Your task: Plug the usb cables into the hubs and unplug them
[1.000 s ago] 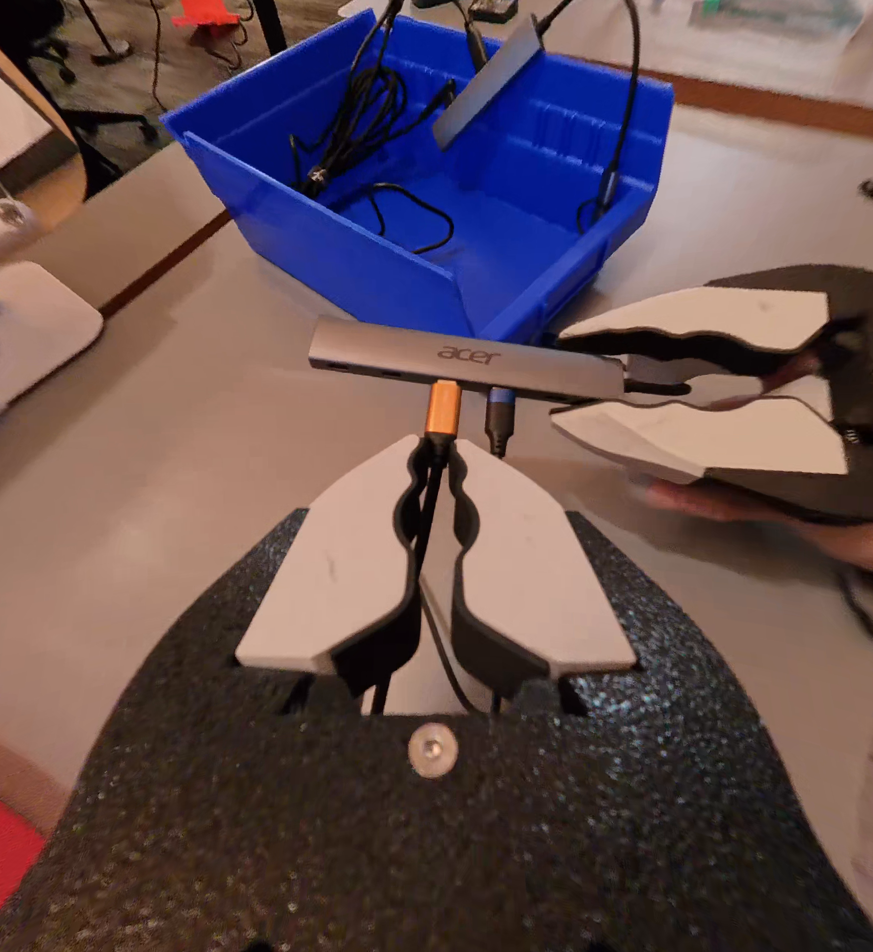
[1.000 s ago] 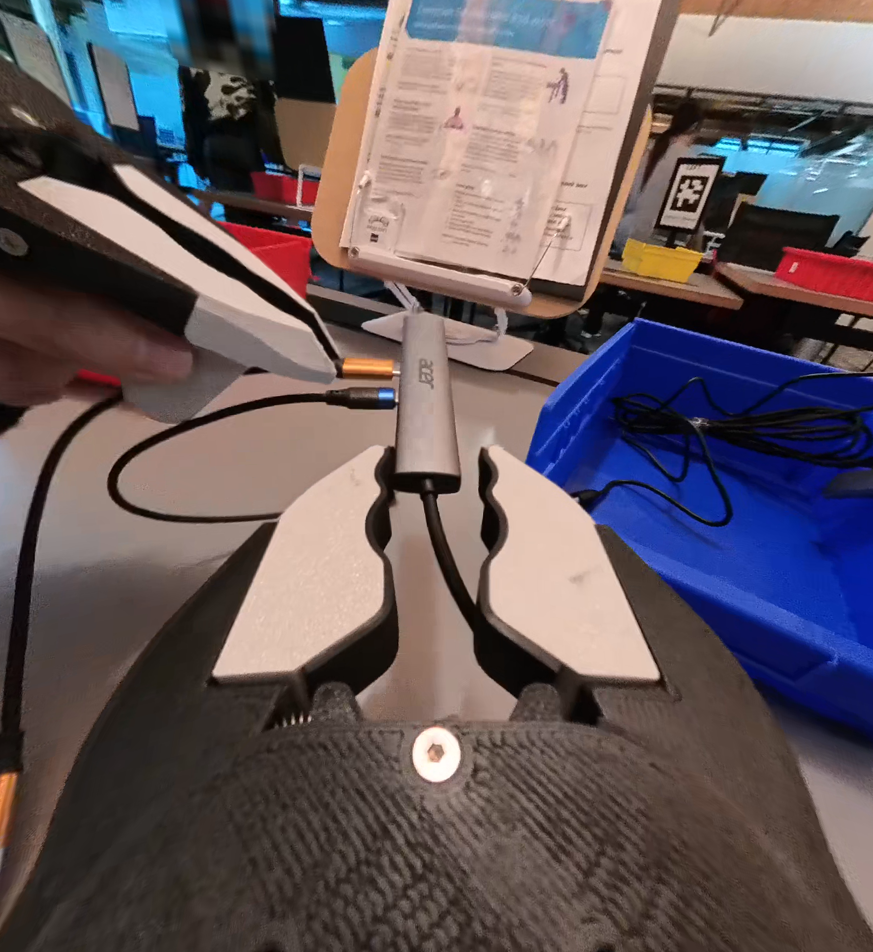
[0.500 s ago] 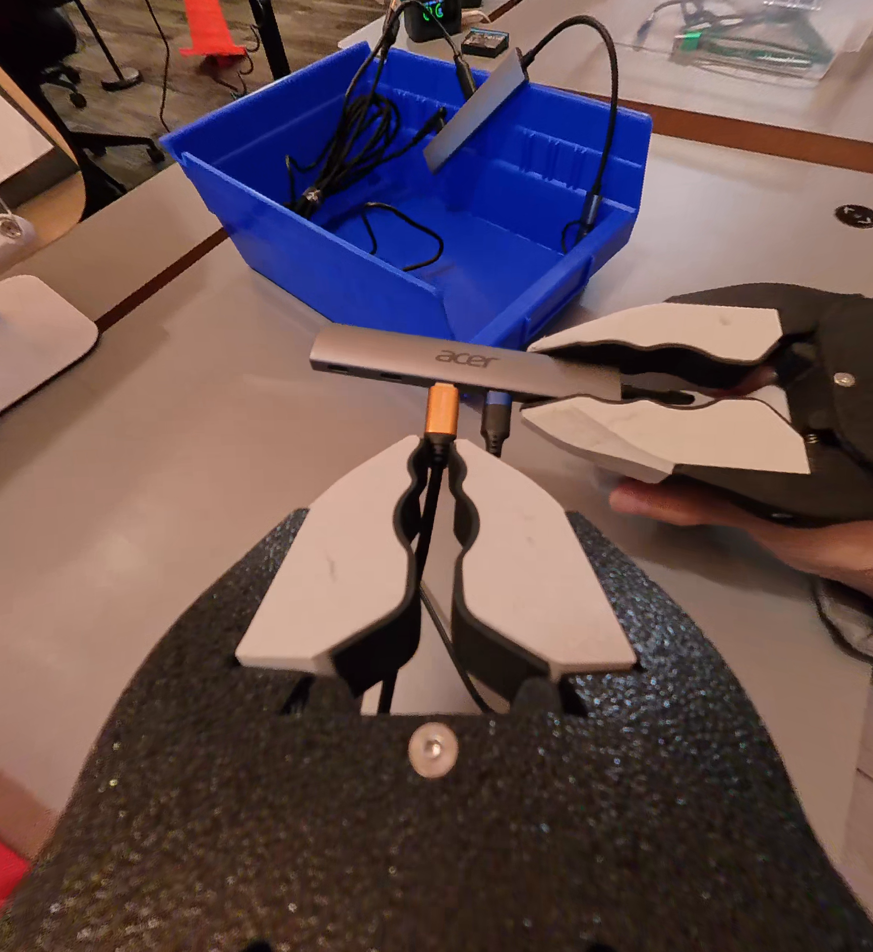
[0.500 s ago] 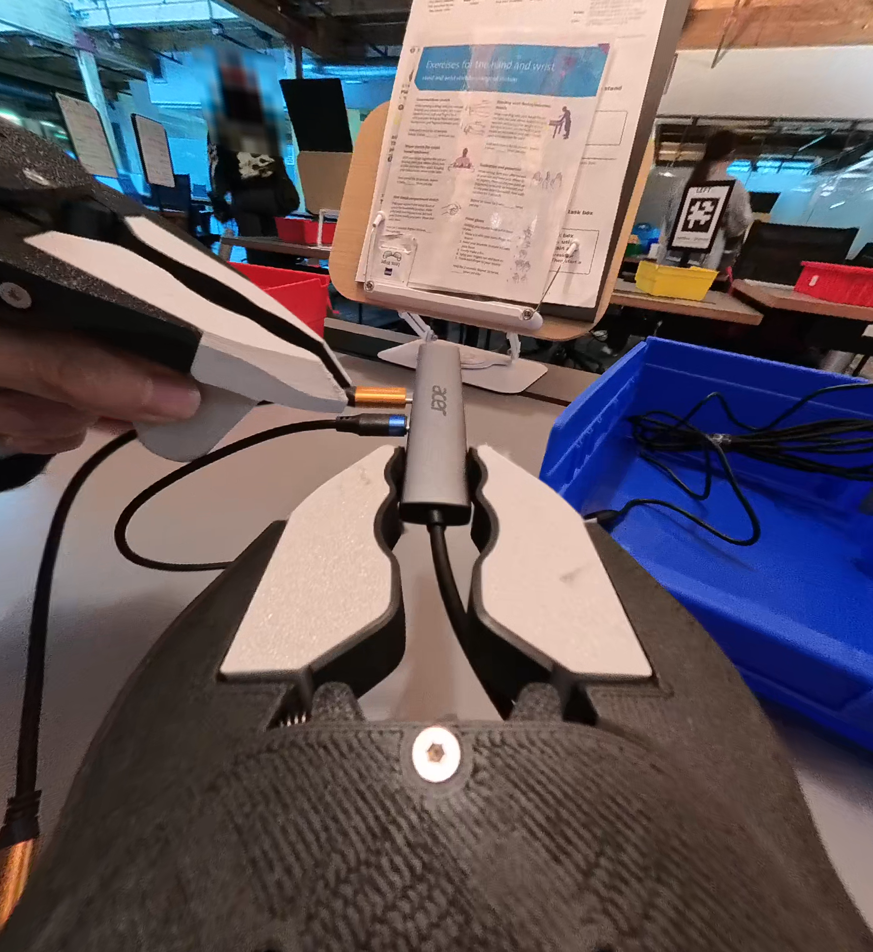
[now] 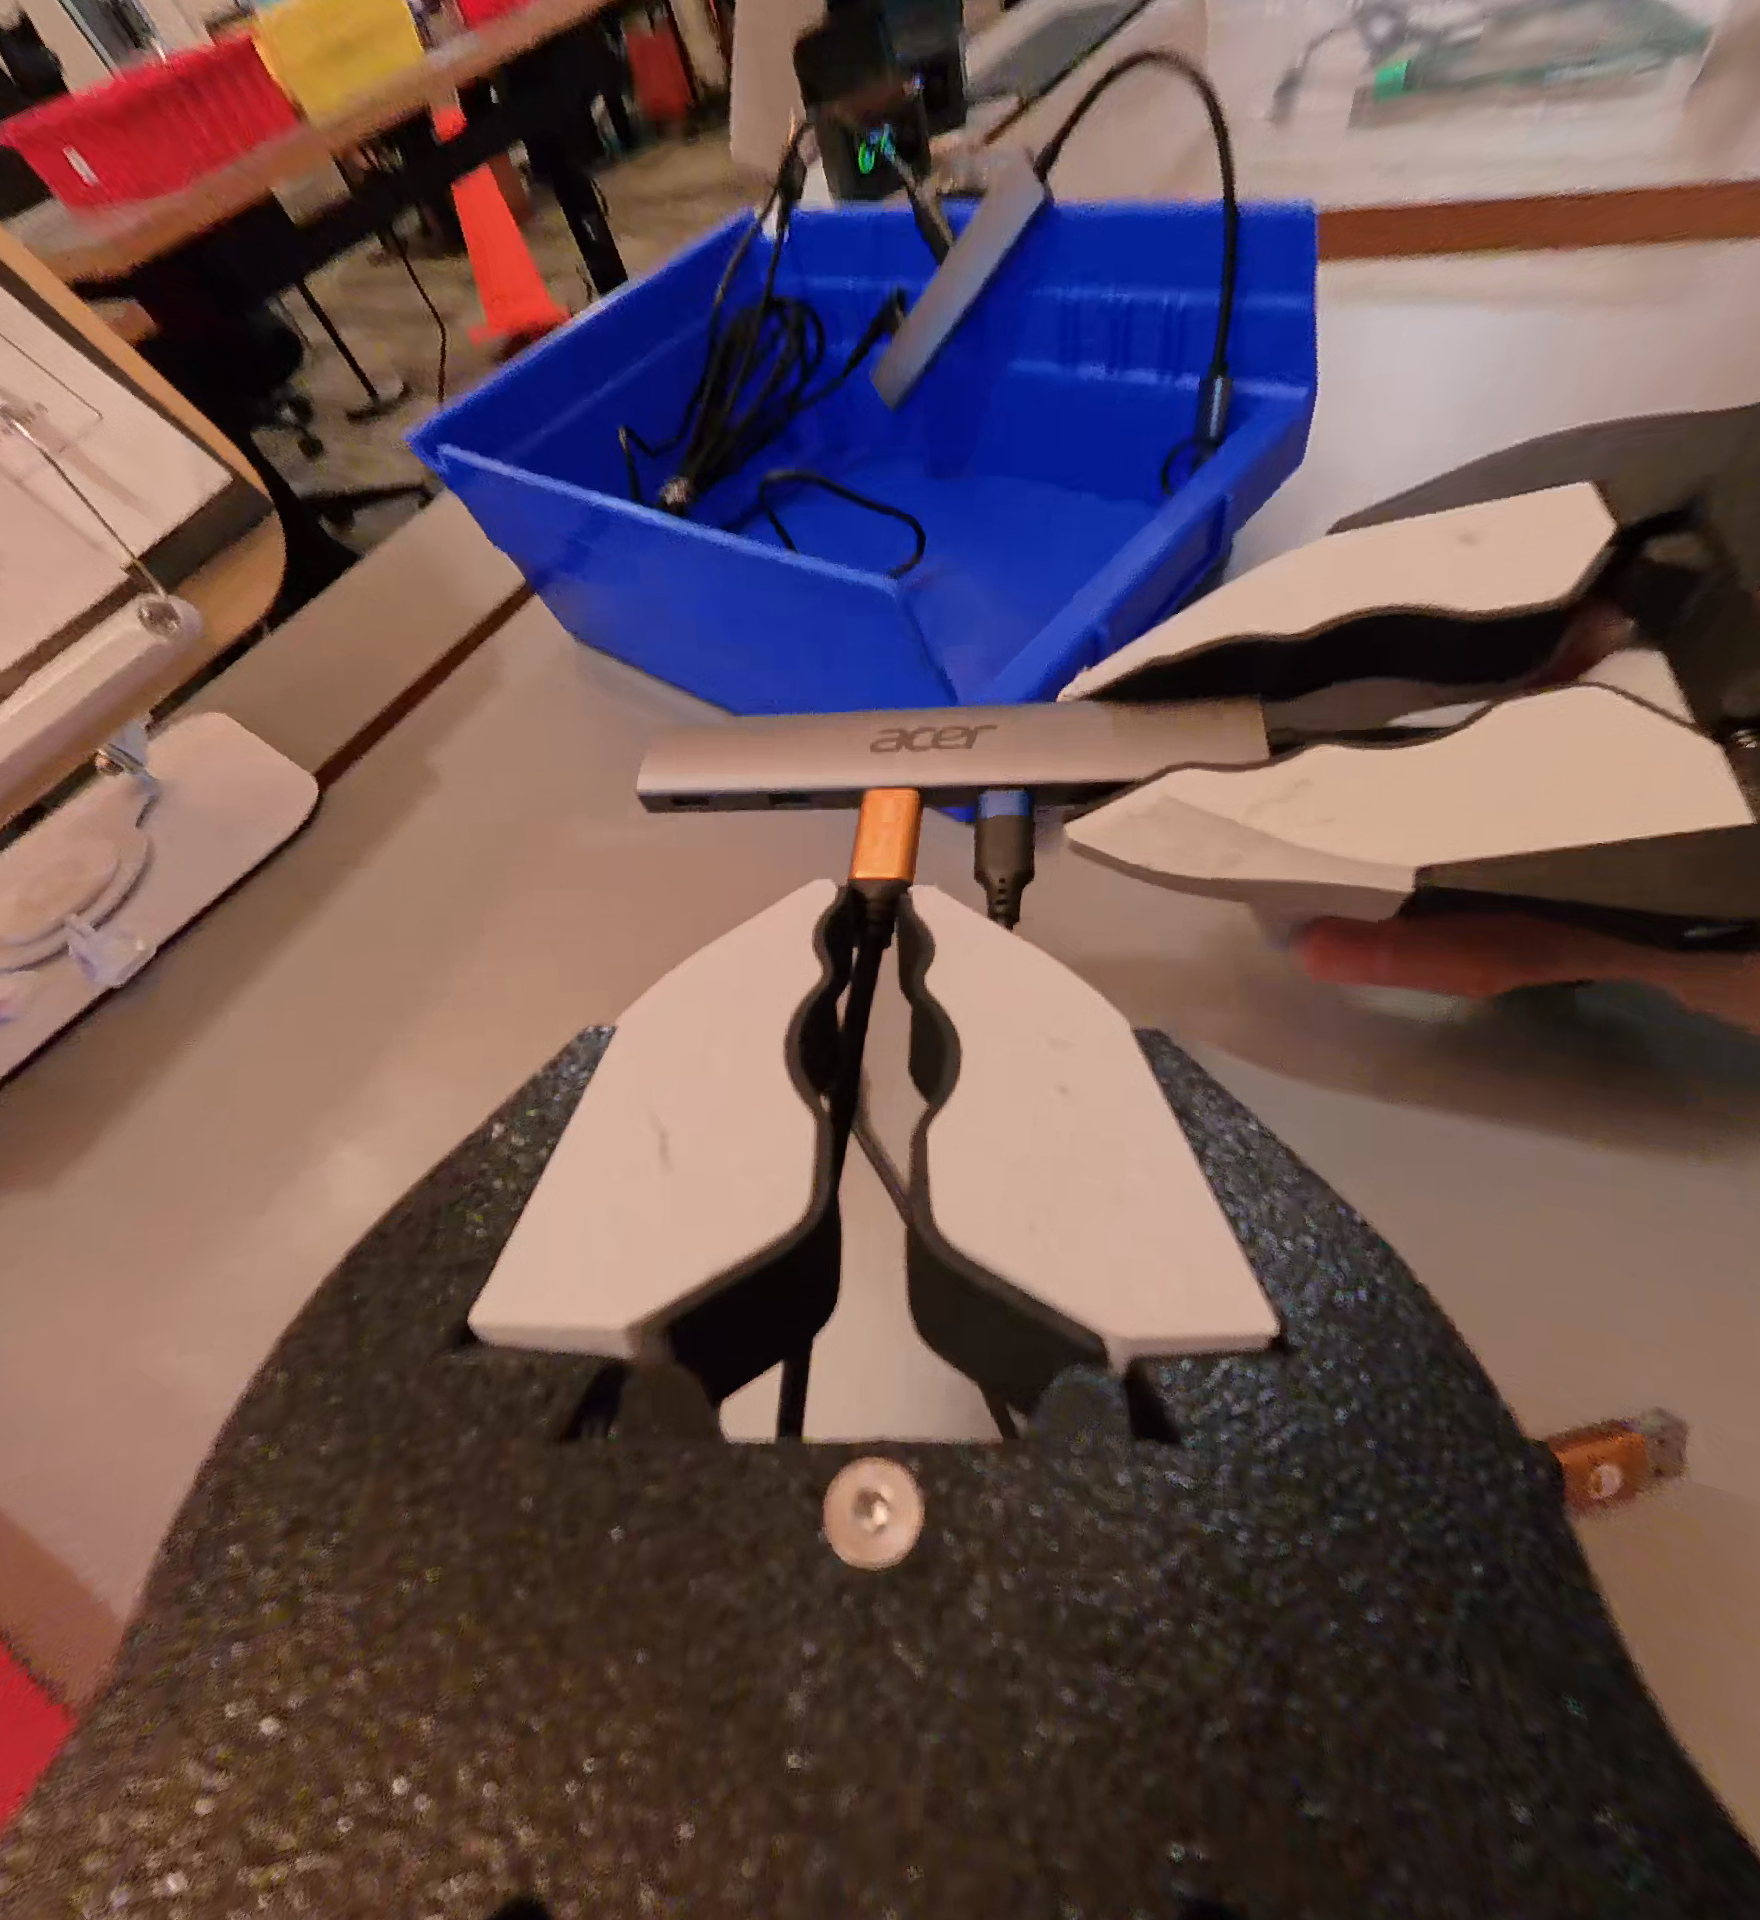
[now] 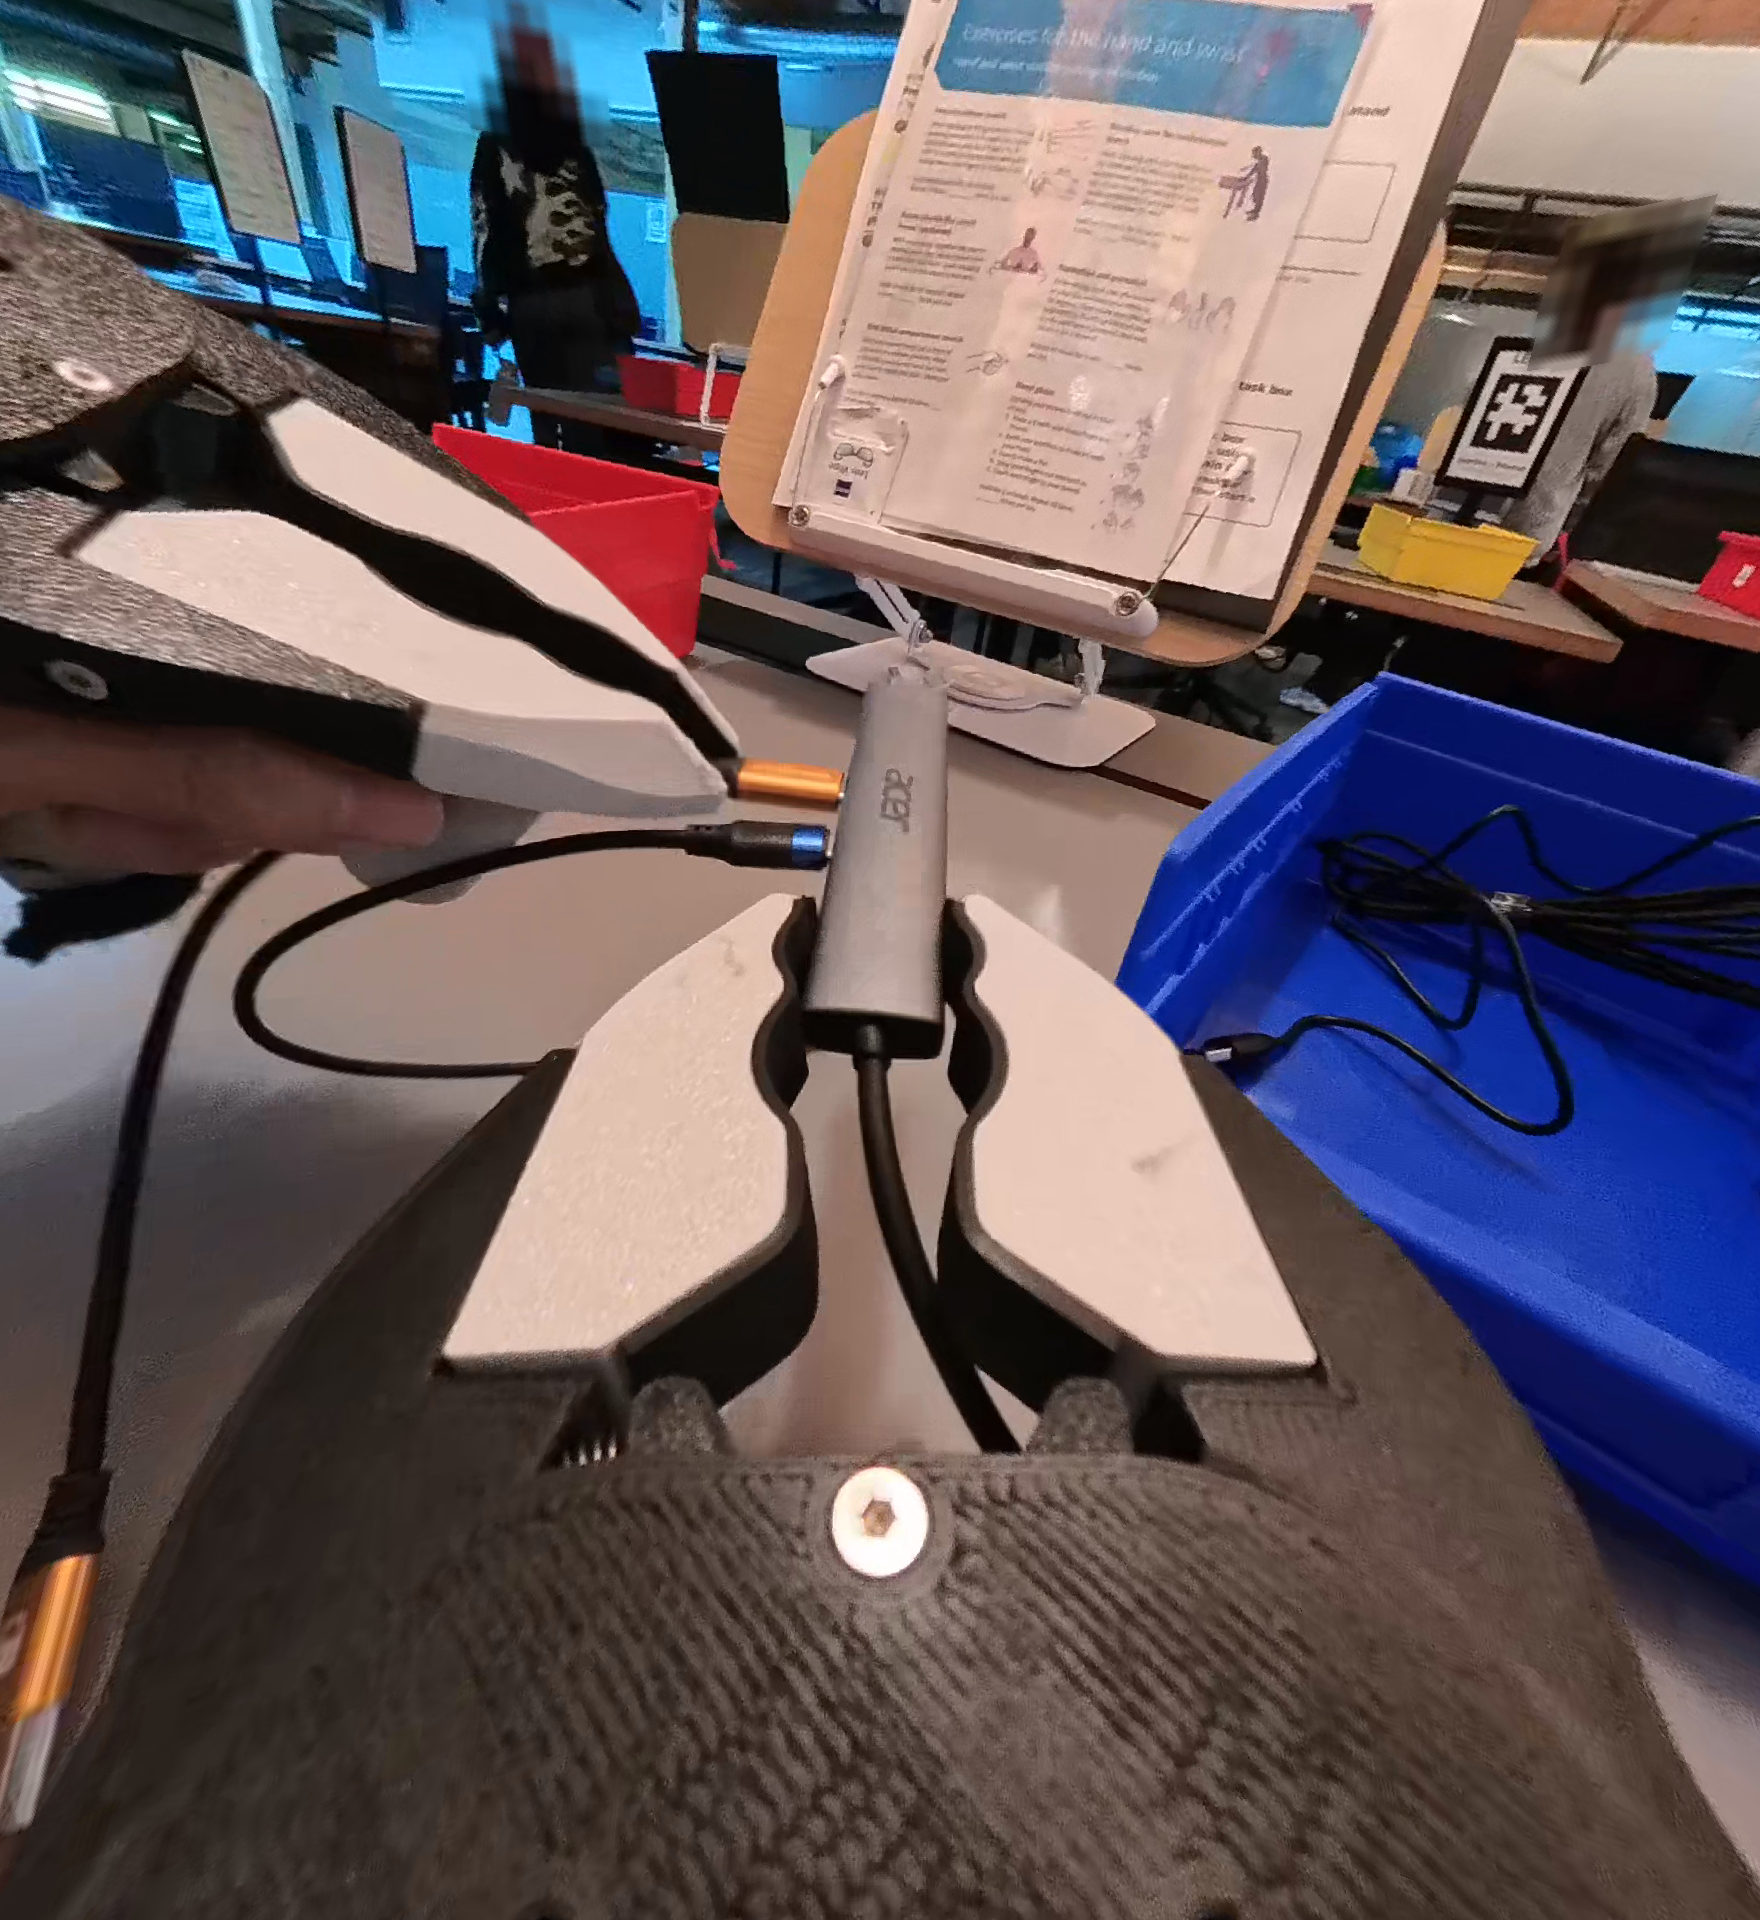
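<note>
A grey USB hub point(image 5: 949, 750) is held above the table. My right gripper point(image 6: 876, 935) is shut on the hub's point(image 6: 881, 883) cable end; it also shows at the right of the left wrist view point(image 5: 1084, 769). An orange-tipped USB plug point(image 5: 884, 840) and a blue-tipped plug point(image 5: 1001, 842) sit in the hub's side ports. My left gripper point(image 5: 871, 904) is shut on the orange plug's black cable, just behind the plug; it shows from the side in the right wrist view point(image 6: 710, 769). The cable's other orange plug point(image 6: 34, 1662) lies on the table.
A blue bin point(image 5: 751, 603) behind the hub holds several black cables and a second grey hub point(image 5: 959, 301) leaning on its rim. A white document stand point(image 6: 1063, 312) stands at the far side of the grey table point(image 5: 336, 987). Red and yellow bins sit on tables behind. Some 5 cm of space lies between my two pairs of fingers.
Both grippers and the hub have risen and tilted a little, so more of the room shows. The grips and both plugs stay as they were.
</note>
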Available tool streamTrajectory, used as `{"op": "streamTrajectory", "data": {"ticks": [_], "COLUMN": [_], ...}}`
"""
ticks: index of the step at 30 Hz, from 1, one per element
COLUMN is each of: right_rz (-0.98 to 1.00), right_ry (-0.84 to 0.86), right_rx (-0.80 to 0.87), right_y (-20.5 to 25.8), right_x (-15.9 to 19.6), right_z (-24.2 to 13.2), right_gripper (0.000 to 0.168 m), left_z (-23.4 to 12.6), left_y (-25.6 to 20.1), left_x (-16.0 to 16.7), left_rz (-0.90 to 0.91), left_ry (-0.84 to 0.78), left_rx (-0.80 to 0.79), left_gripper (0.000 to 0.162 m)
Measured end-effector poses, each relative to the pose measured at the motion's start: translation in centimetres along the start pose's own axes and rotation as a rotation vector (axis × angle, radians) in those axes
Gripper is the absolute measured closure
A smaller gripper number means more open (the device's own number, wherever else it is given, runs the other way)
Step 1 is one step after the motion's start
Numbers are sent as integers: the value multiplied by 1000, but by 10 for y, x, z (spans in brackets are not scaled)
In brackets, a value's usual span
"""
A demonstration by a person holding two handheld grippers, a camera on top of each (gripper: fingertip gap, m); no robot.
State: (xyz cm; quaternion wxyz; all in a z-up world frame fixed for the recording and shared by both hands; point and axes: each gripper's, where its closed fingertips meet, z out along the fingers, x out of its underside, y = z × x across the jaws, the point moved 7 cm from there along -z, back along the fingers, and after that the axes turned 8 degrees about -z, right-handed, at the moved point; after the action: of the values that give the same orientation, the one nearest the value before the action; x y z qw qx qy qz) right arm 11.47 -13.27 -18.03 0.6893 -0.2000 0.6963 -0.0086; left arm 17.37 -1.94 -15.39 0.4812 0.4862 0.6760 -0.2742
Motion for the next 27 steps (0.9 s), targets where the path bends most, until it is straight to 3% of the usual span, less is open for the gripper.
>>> {"op": "streamTrajectory", "data": {"ticks": [2,4,7,12,17,23,27], "right_rz": [9,27,21,4,-171,-439,-592], "right_ry": [4,5,-29,-108,-90,93,322], "right_rx": [8,-12,-44,-9,142,226,290], "right_y": [-1,-2,-12,-67,-138,-214,-243], "right_x": [0,1,-16,-82,-154,-216,-211], "right_z": [-1,-7,-23,-58,-71,-53,-24], "right_gripper": [144,144,144,144,144,144,144], "left_z": [-8,-22,-43,-56,-52,-42,-43], "left_y": [2,13,43,74,70,59,55], "left_x": [-3,-6,3,42,53,54,59], "left_rz": [2,-51,-156,-299,-297,-285,-242], "left_ry": [-46,-101,-171,-173,-199,-199,-219], "left_rx": [33,34,11,-15,-6,50,70], "left_gripper": [153,131,119,118,118,119,121]}}
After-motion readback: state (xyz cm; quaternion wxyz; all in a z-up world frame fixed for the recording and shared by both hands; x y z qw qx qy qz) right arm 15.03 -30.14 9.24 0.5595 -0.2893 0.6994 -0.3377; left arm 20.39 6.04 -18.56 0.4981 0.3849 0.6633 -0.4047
